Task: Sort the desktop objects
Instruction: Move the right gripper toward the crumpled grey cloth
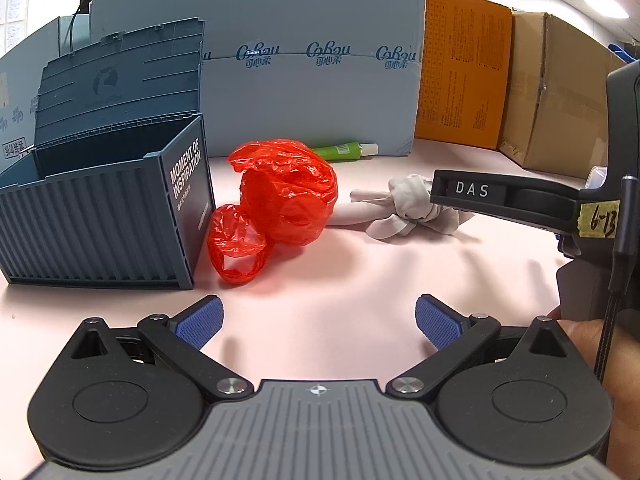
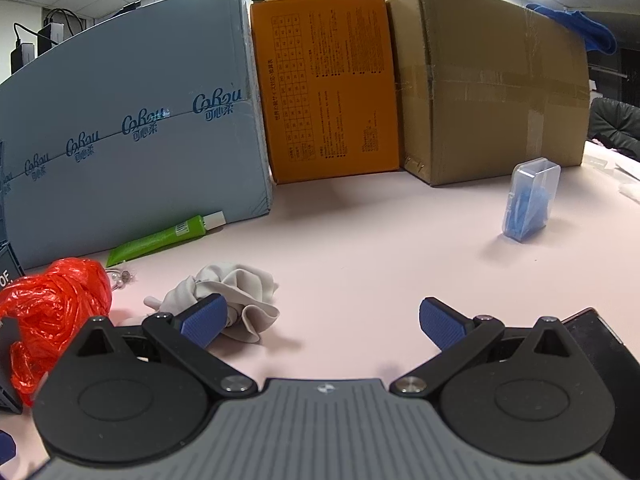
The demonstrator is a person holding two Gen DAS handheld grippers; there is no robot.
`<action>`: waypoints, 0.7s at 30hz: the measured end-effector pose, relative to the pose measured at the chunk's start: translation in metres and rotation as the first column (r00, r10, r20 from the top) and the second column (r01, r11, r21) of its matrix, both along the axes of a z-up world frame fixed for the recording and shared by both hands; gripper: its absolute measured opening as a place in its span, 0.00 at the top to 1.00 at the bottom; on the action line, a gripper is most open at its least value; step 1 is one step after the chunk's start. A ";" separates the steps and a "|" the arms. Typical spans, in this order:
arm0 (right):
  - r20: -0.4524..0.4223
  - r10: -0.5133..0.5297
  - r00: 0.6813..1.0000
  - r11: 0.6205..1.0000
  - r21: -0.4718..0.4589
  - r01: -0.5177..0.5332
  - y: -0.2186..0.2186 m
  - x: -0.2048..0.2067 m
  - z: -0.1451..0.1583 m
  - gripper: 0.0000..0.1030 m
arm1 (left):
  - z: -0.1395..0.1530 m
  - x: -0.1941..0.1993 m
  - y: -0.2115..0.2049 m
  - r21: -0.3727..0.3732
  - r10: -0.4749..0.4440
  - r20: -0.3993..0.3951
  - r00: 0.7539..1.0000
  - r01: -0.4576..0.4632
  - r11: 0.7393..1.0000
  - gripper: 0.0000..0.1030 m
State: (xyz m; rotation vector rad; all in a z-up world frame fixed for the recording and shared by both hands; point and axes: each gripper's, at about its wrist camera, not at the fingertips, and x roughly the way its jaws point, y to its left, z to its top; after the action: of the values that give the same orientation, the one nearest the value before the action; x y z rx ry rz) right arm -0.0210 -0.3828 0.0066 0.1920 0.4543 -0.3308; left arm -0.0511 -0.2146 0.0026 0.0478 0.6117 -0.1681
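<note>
A crumpled red plastic bag (image 1: pixel 276 200) lies on the pink table beside an open blue container-style storage box (image 1: pixel 100 208). A knotted grey-white cloth (image 1: pixel 404 208) lies right of the bag; it also shows in the right wrist view (image 2: pixel 232 292). A green tube (image 1: pixel 344 151) lies against the blue carton behind. My left gripper (image 1: pixel 319 320) is open and empty, short of the bag. My right gripper (image 2: pixel 323 322) is open and empty, its left finger (image 2: pixel 204 320) in front of the cloth. The red bag (image 2: pixel 52 304) is at the left of the right wrist view.
A light blue carton (image 2: pixel 132 128), an orange box (image 2: pixel 328 84) and a brown cardboard box (image 2: pixel 492 88) wall the table's back. A clear case of blue items (image 2: pixel 530 200) stands at right. Small pearl-like trinkets (image 2: pixel 120 278) lie near the green tube (image 2: pixel 160 238).
</note>
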 end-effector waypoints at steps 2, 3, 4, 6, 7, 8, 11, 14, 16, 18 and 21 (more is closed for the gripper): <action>0.008 -0.011 1.000 1.000 -0.009 0.012 0.000 -0.002 0.001 0.00 | 0.000 0.000 0.000 0.002 0.007 -0.002 1.000 -0.007 1.000 0.00; 0.012 -0.018 1.000 1.000 -0.016 0.019 0.001 -0.003 0.001 0.00 | 0.000 0.000 0.000 0.003 0.009 -0.003 1.000 -0.009 1.000 0.00; 0.015 -0.030 0.999 0.999 -0.025 0.030 0.001 -0.004 0.002 0.00 | 0.000 0.000 0.001 0.002 0.012 -0.004 1.000 -0.012 1.000 0.00; 0.019 -0.046 0.999 0.998 -0.041 0.046 0.002 -0.005 0.003 0.00 | 0.000 0.000 0.002 -0.003 0.020 -0.004 1.000 -0.020 1.000 0.00; 0.021 -0.048 0.999 0.998 -0.047 0.049 0.003 -0.005 0.003 0.00 | 0.000 0.000 0.002 -0.005 0.023 -0.004 1.000 -0.023 1.000 0.00; 0.023 -0.050 0.998 0.997 -0.052 0.051 0.004 -0.005 0.003 0.00 | 0.000 0.000 0.003 -0.006 0.026 -0.004 1.000 -0.026 1.000 0.00; 0.032 -0.066 0.997 0.995 -0.068 0.068 0.005 -0.007 0.003 0.00 | 0.000 0.001 0.003 -0.006 0.034 -0.007 0.999 -0.034 0.999 0.00; 0.035 -0.074 0.997 0.995 -0.070 0.077 0.005 -0.008 0.004 0.00 | -0.001 0.003 0.003 -0.011 0.036 -0.011 0.999 -0.036 0.999 0.00; 0.040 -0.073 0.997 0.995 -0.063 0.075 0.004 -0.008 0.003 0.00 | -0.001 0.005 0.004 -0.021 0.041 -0.013 0.999 -0.041 0.999 0.00; 0.043 -0.067 0.997 0.996 -0.056 0.069 0.003 -0.008 0.004 0.00 | 0.000 0.006 0.004 -0.031 0.047 -0.014 0.999 -0.048 0.998 0.00; 0.045 -0.045 0.998 0.998 -0.042 0.047 0.002 -0.008 0.004 0.00 | -0.001 0.009 0.003 -0.043 0.060 -0.014 0.998 -0.061 0.997 0.00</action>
State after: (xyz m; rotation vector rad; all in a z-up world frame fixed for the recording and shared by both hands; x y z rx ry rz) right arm -0.0288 -0.3804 0.0103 0.1679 0.3999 -0.3808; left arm -0.0425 -0.2115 0.0020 -0.0134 0.6212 -0.1227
